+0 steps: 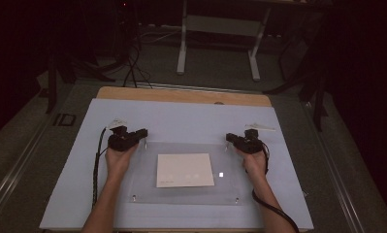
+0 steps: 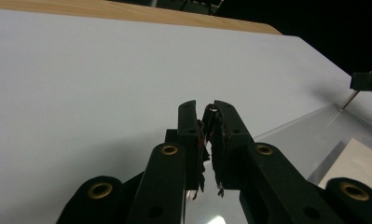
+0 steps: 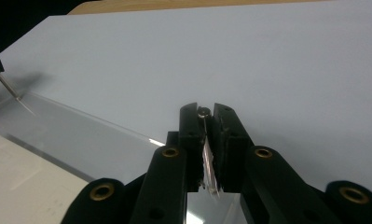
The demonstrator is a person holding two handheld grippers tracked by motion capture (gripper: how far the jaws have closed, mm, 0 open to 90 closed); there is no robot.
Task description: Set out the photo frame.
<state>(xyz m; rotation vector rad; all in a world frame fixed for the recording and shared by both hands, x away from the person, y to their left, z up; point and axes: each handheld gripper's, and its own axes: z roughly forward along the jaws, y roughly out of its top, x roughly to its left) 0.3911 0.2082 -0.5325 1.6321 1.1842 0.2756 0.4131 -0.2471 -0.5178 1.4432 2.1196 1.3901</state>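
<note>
Left tongs [image 1: 143, 136], at far left corner of clear plate [image 1: 181, 194]: pressed together on a small metal screw [image 2: 212, 110]. Plate flat at surface [image 1: 181, 116] centre, covering white sheet [image 1: 185, 170]. Right tongs [image 1: 229, 141], at far right corner: pinching a second screw [image 3: 203, 111].

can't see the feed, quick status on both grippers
Left gripper shut on a small pin. Right gripper shut on another pin. Both at clear plate far corners. Nothing in the way.
</note>
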